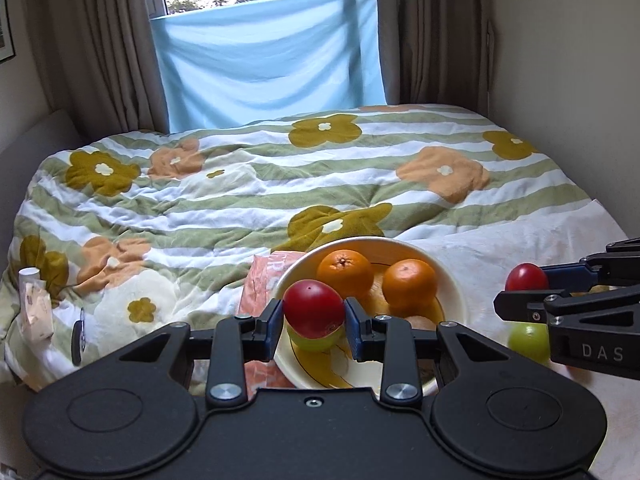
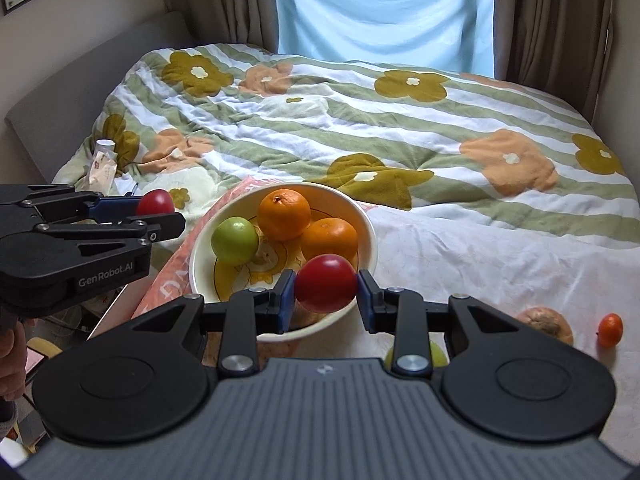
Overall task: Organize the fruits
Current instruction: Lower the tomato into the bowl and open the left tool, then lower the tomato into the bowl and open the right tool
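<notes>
Two red fruits are held at once, one in each gripper. The left gripper (image 1: 314, 318) is clamped on a red fruit (image 1: 314, 308) over the near left part of the cream bowl (image 1: 452, 280); the right gripper (image 2: 326, 286) is clamped on a second red fruit (image 2: 326, 283) above the bowl's near rim. Inside the bowl lie two oranges (image 2: 284, 214) toward its far side and a green fruit (image 2: 235, 241) at its left. The bowl rests on a pink printed sheet (image 2: 168, 284) and a white cloth (image 2: 500, 264), both spread over a flowered quilt (image 2: 360, 112) that covers the bed.

Outside the bowl, toward the cloth's near right corner, sit a brownish fruit (image 2: 546, 322) and a small orange fruit (image 2: 611, 330). Another green fruit (image 1: 528, 338) lies near the bowl, half hidden behind the right gripper's body.

To do the placing well, each fruit should probably be lowered into a free patch of the bowl's near half before the fingers part, one hand at a time so the grippers do not collide, and low enough that nothing rolls out.

The bowl's near rim is hidden by the grippers. A small package (image 2: 102, 168) at the quilt's left edge is too blurred to identify.
</notes>
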Demonstrator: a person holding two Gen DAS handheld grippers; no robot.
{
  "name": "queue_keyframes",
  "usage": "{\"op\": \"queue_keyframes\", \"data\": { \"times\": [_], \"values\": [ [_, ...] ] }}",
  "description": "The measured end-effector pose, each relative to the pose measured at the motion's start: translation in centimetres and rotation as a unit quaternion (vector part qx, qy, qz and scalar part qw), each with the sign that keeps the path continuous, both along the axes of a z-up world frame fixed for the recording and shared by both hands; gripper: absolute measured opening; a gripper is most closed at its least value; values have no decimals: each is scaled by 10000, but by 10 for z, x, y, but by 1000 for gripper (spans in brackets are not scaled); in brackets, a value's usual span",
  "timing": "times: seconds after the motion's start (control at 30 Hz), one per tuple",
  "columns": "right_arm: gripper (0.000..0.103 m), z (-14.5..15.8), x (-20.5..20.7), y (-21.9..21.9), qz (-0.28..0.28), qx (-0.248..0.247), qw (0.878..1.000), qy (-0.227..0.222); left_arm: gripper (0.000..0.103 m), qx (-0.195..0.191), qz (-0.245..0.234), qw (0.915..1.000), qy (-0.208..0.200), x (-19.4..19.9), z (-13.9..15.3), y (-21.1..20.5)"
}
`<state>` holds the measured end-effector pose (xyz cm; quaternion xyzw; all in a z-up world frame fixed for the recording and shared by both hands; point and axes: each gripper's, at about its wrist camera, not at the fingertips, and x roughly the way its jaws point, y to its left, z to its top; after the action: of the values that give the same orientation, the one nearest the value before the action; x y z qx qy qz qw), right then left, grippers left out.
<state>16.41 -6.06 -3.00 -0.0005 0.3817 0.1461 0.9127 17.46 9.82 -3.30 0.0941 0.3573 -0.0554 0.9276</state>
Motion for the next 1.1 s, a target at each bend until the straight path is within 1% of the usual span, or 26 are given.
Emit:
{"op": "queue_keyframes", "data": {
  "times": [0.37,0.53,0.67,0.7,0.73,0.8,0.83,0.9,1.1],
  "values": [
    [47,-26,41,21,-403,-136,9988,234,36,8,-414,9986,323,71,-39,19],
    [47,-35,51,26,-491,-140,9981,335,36,14,-532,9975,455,89,-54,21],
    [47,-39,56,28,-538,-151,9977,378,37,-20,-601,9968,530,96,-59,23],
    [47,-39,57,28,-551,-156,9976,381,46,-29,-616,9968,516,96,-59,23],
    [47,-39,57,28,-567,-157,9975,383,67,-37,-636,9968,484,95,-58,24],
    [47,-38,58,27,-601,-154,9973,387,88,-60,-628,9973,362,92,-54,26],
    [47,-38,58,26,-617,-153,9972,389,89,-65,-616,9976,309,89,-52,27],
    [47,-37,58,23,-636,-154,9971,397,89,-94,-567,9977,358,90,-47,31],
    [47,-37,57,18,-559,-235,9974,389,91,-245,-374,9984,334,71,-31,41]
  ]
}}
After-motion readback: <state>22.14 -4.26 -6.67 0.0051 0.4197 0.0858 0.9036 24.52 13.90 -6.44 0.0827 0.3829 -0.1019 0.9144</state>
